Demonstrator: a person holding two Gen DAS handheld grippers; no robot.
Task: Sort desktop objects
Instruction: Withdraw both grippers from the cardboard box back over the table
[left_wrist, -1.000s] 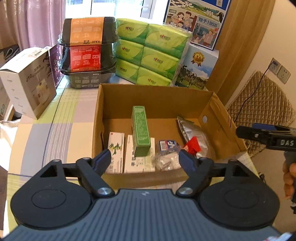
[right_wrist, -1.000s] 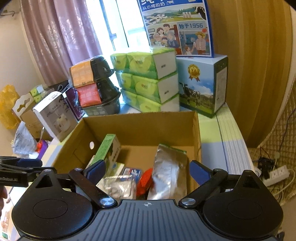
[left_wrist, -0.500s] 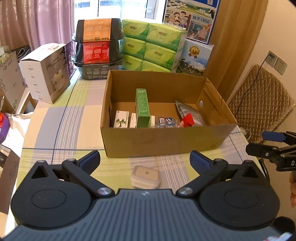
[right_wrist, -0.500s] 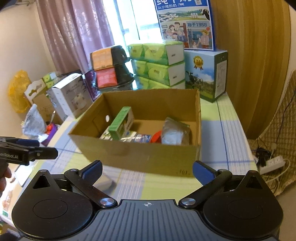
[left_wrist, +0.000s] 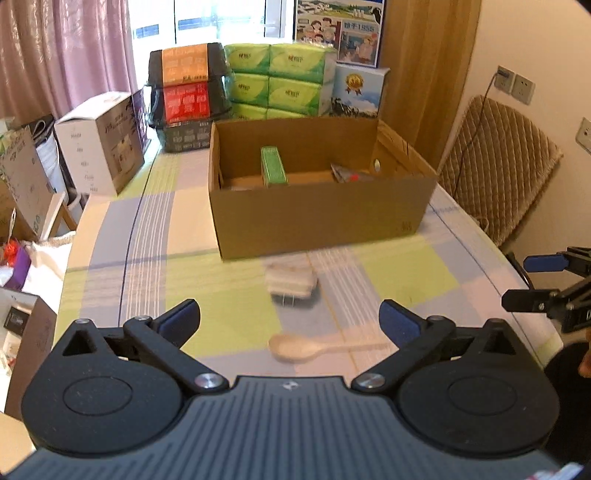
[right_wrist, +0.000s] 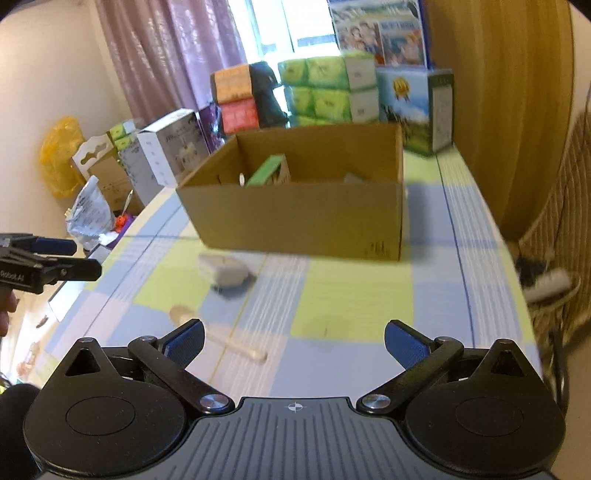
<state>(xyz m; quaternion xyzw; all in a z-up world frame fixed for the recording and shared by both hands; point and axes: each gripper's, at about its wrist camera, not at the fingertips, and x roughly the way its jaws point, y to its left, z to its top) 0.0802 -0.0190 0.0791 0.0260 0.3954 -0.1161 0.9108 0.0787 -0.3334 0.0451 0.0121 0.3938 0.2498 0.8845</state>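
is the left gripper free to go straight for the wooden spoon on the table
Probably yes. The left gripper is open and empty, and the wooden spoon lies on bare tablecloth just ahead between its fingers. The white packet and cardboard box sit further back.

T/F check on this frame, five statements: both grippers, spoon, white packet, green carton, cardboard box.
1. Both the left gripper and the right gripper are open and empty. True.
2. The pale wooden spoon lies inside the brown cardboard box. False: it lies on the checked tablecloth, in front of the box.
3. The small white packet sits on the cloth between spoon and box. True.
4. The tall green carton stands outside the box. False: it is inside.
5. The box is closed. False: its top is open.
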